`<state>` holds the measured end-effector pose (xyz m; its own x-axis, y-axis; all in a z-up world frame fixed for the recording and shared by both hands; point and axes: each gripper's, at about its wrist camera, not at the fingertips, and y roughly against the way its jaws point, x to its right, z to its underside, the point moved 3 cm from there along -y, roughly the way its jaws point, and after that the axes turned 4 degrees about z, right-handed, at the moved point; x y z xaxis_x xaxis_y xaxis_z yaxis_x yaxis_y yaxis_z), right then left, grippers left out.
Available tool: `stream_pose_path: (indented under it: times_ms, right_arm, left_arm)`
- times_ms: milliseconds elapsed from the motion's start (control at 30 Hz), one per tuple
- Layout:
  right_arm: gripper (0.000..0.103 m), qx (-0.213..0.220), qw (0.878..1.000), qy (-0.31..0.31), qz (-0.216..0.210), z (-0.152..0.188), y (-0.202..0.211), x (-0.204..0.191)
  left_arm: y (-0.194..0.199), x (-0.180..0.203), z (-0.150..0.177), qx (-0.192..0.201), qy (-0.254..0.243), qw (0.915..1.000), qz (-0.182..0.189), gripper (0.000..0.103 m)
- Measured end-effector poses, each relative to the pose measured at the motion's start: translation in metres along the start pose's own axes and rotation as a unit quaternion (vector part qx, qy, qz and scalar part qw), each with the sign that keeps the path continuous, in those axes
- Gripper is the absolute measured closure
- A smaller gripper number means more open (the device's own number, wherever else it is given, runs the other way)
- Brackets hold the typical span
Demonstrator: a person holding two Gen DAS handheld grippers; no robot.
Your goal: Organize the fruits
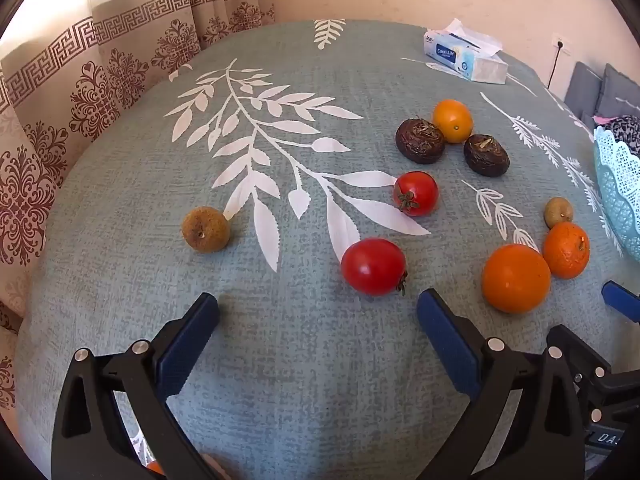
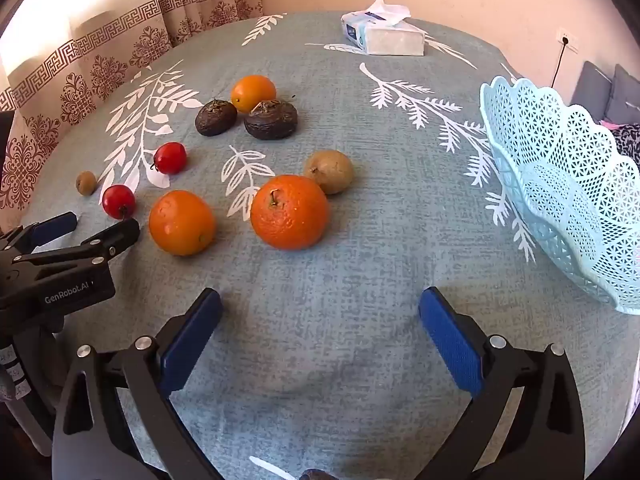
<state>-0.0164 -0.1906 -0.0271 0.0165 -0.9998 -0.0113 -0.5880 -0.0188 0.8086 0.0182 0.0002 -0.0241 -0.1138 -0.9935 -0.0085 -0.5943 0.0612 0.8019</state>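
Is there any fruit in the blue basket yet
No, the visible inside of the blue basket holds nothing, and the oranges lie on the tablecloth.

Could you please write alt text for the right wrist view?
The open right gripper hangs over a leaf-print tablecloth strewn with fruit, two oranges nearest. A lacy blue basket stands at the right, a tissue box at the back.

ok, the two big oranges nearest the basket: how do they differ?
The orange with the stem shows a stalk stub on top and dimpled, rougher peel; the smooth orange shows no stalk and has sleeker skin. The stemmed one lies nearer the basket and touches a brown fruit; the smooth one stands apart. Both are round, orange and similar in size.
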Motion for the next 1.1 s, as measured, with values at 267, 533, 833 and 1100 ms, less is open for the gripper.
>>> stream_pose_path:
  times_ms: [267,533,833,1100]
  right_arm:
    - [0.002,0.001,1.000,-0.002,-0.002,-0.0001,-0.0014,-0.0019]
    - [0.002,0.002,1.000,-0.003,-0.003,0.0033,0.0011,0.0021]
    - [0.002,0.006,1.000,-0.001,-0.001,0.0005,-0.0010,-0.0008]
    - [0.002,0.003,1.000,0.003,0.008,-0.0005,-0.0032,-0.0030]
  left_arm:
    - [0.0004,0.0009,-0.0006,0.004,0.001,1.0000,0.002,0.005]
    - [0.0006,0.0006,-0.0004,0.005,0.002,1.0000,0.002,0.005]
    - [0.0037,0.0000,-0.0028,0.007,0.001,1.0000,0.002,0.005]
    - [0.0023,-0.0028,-0.0023,0.006,0.008,0.9998,0.015,0.005]
